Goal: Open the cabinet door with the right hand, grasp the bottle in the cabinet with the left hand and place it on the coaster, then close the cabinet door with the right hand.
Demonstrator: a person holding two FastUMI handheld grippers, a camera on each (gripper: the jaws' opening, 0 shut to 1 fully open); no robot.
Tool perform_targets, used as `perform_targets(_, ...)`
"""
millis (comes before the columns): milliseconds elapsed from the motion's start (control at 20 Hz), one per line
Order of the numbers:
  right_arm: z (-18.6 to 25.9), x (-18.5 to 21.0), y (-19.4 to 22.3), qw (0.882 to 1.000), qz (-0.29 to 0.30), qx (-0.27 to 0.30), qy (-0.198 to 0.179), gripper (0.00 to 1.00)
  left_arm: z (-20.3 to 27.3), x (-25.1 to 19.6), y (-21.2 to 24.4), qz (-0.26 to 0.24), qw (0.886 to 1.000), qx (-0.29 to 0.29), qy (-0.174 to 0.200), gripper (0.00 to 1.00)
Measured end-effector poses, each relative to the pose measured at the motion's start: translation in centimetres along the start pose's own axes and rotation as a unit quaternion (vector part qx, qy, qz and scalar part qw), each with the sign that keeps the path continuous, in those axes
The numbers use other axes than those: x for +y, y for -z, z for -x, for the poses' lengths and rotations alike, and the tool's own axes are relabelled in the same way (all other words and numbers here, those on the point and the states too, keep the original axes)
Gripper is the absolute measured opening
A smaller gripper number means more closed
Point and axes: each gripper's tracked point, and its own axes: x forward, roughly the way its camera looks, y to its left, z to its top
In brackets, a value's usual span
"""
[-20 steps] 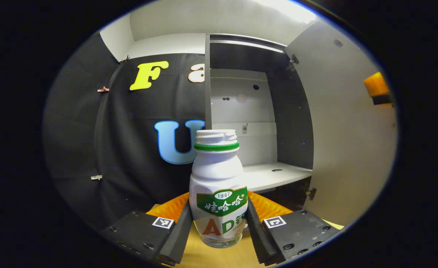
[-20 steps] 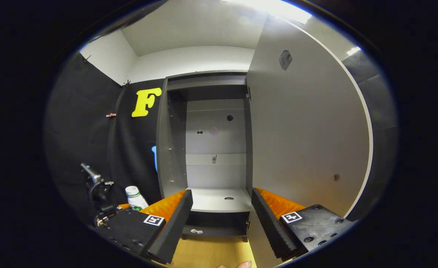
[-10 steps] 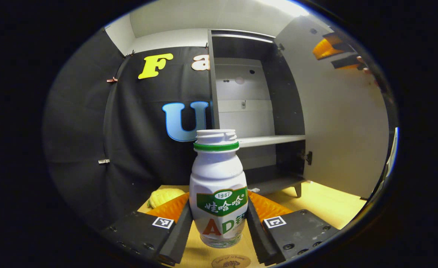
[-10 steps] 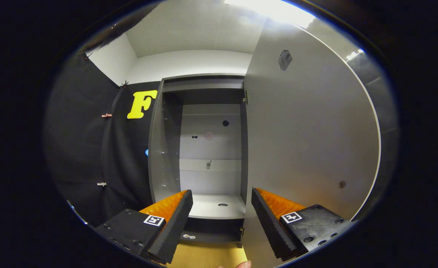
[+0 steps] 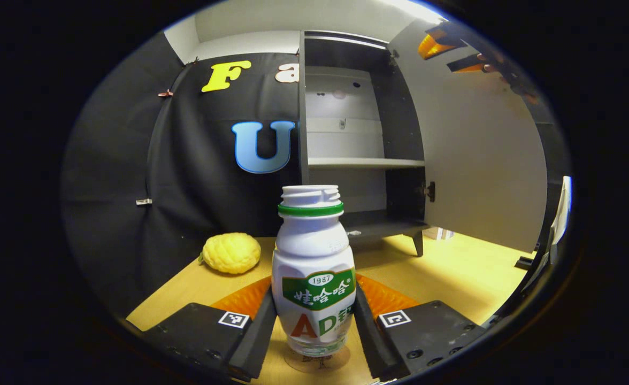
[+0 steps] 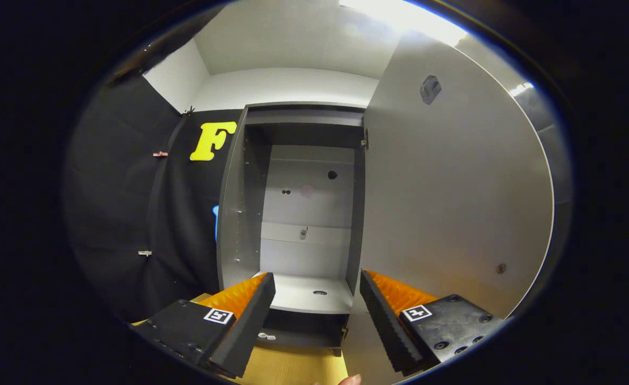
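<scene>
In the left gripper view, we see the left gripper (image 5: 313,326) clenched on the bottle (image 5: 313,272), a finger pressing on each flank. The bottle is white and upright, with a green ring under its open threaded mouth and a green, white and orange label. Its base hangs right above the round coaster (image 5: 317,361) on the wooden table (image 5: 453,278); we cannot tell whether they touch. Farther left lies a bumpy yellow fruit (image 5: 231,252). Beyond stands the cabinet (image 5: 360,139), its door (image 5: 480,160) swung wide to the right. In the right gripper view, the right gripper (image 6: 317,315) is released, fingers apart, facing the cabinet's pale shelf (image 6: 309,294) with the door just to its right.
</scene>
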Motion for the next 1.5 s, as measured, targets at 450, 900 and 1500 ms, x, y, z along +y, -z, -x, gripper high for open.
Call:
perform_targets(450, 1.0, -0.6, 0.1, 1.000, 0.020, 0.019, 0.005, 0.98, -0.2, -1.0, 4.1, 0.006, 1.000, -0.012, 0.022, 0.74)
perform_targets(900, 1.7, 0.1, 0.4, 1.000, 0.020, 0.023, -0.005, 0.97, 0.0, -1.2, 3.1, 0.004, 1.000, 0.004, 0.025, 0.96)
perform_targets(1500, 1.4, 0.1, 1.1, 0.999, -0.008, 0.035, -0.007, 0.97, 0.3, -0.3, -9.7, 0.029, 1.000, -0.005, 0.005, 0.97)
